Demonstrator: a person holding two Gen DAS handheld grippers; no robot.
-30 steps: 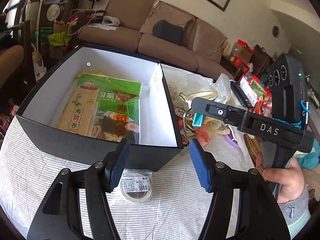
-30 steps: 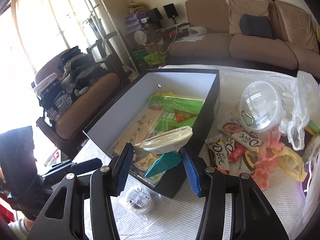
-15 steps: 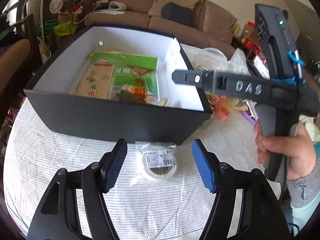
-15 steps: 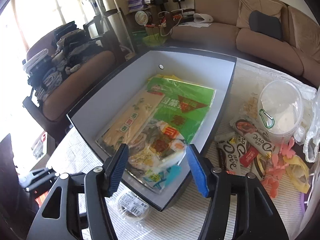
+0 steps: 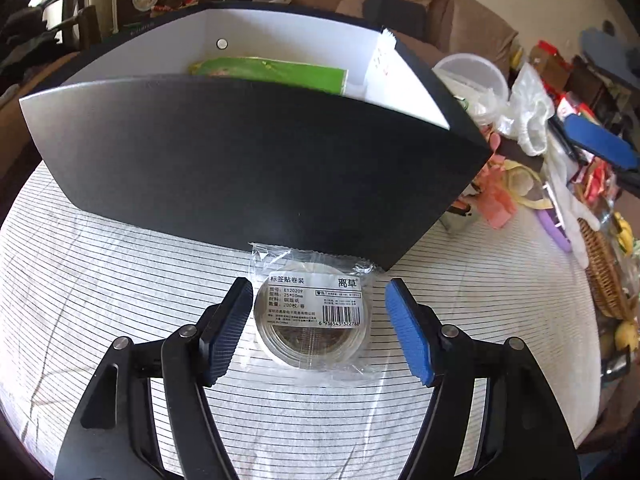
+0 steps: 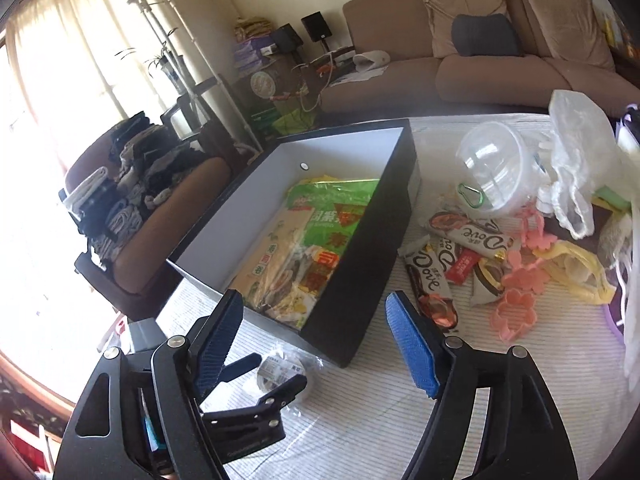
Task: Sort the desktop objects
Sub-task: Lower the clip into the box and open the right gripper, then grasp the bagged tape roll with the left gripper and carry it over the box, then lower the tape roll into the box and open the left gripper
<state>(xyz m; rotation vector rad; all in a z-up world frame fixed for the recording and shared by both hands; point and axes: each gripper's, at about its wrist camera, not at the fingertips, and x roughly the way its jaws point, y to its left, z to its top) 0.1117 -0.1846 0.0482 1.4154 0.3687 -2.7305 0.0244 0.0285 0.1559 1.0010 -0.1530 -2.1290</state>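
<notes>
Since a second ago my left gripper [image 5: 320, 332] has dropped toward the striped tablecloth [image 5: 120, 280], and the round packet my right gripper [image 6: 314, 348] carried is now in the box.

Left wrist view:
- Left gripper: jaws apart, blue pads either side of the label-tape roll [image 5: 312, 320], neither pad pressing on it.
- Label-tape roll: sealed in a clear wrapper, flat on the cloth, just in front of the black box [image 5: 256, 168], wrapper edge at the box wall.
- Black box: white inside, green seaweed packet [image 5: 272, 74] showing over the near wall.
- Right of the box: clear plastic tub [image 5: 472, 76], pink flower cutters [image 5: 496, 196], wicker basket [image 5: 604, 276].

Right wrist view:
- Right gripper: jaws opening, nothing between them, over the near corner of the box [image 6: 360, 264].
- Box contents: seaweed packet [image 6: 332, 208], sushi mat pack [image 6: 268, 256], plate-shaped packet near the front.
- Left gripper [image 6: 272, 376] at lower left, fingers astride the tape roll [image 6: 280, 368].
- Right of the box, on the cloth: Dove chocolate bars [image 6: 472, 236], pink cutters [image 6: 520, 280], clear tub [image 6: 492, 168] with a green carabiner [image 6: 472, 194].
</notes>
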